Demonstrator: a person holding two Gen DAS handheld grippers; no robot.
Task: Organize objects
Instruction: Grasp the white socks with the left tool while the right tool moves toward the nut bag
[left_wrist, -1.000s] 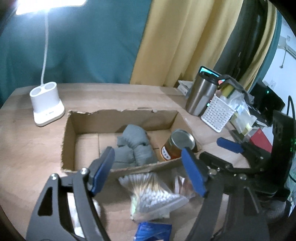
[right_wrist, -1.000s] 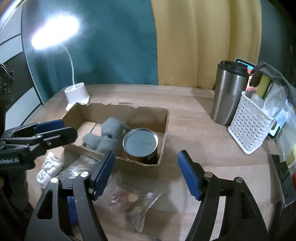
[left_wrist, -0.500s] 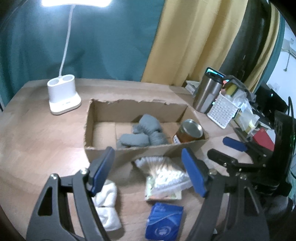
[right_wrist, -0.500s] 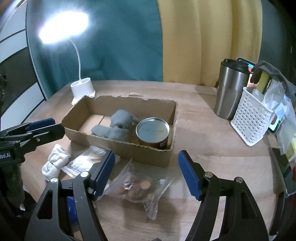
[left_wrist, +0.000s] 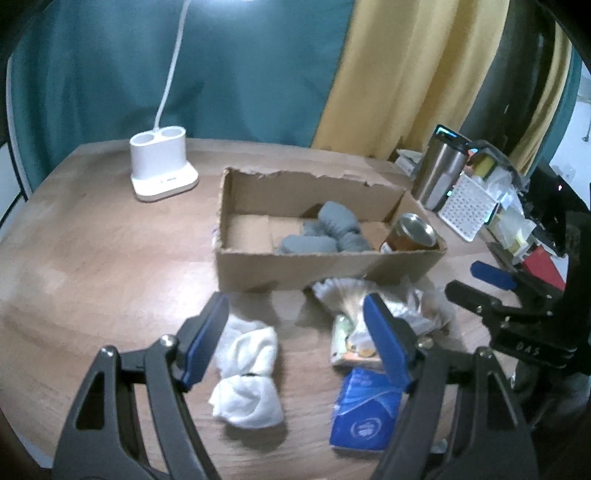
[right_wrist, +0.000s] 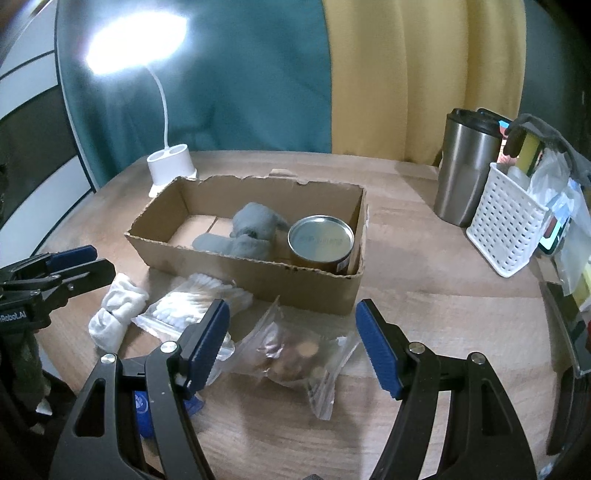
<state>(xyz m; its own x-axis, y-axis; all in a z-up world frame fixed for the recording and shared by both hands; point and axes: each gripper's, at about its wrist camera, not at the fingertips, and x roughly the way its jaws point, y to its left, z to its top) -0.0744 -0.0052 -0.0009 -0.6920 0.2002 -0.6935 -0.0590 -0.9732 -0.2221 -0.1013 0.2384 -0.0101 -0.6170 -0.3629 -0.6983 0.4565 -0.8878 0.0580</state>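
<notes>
white desk lamp (right_wrist: 171, 162), steel tumbler (right_wrist: 466, 166), white basket (right_wrist: 506, 234)

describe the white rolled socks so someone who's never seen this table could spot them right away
Find the open cardboard box on the wooden table. In front of its left corner lies the white sock bundle, beside a bag of cotton swabs. It is the only soft white cloth outside the box.

One torn cardboard box (right_wrist: 258, 273), one metal tin can (right_wrist: 320, 243), two rolled sock bundles, grey (right_wrist: 247, 234) and white (right_wrist: 114, 319), two clear plastic bags (right_wrist: 291, 356), one blue packet (left_wrist: 365, 413).
</notes>
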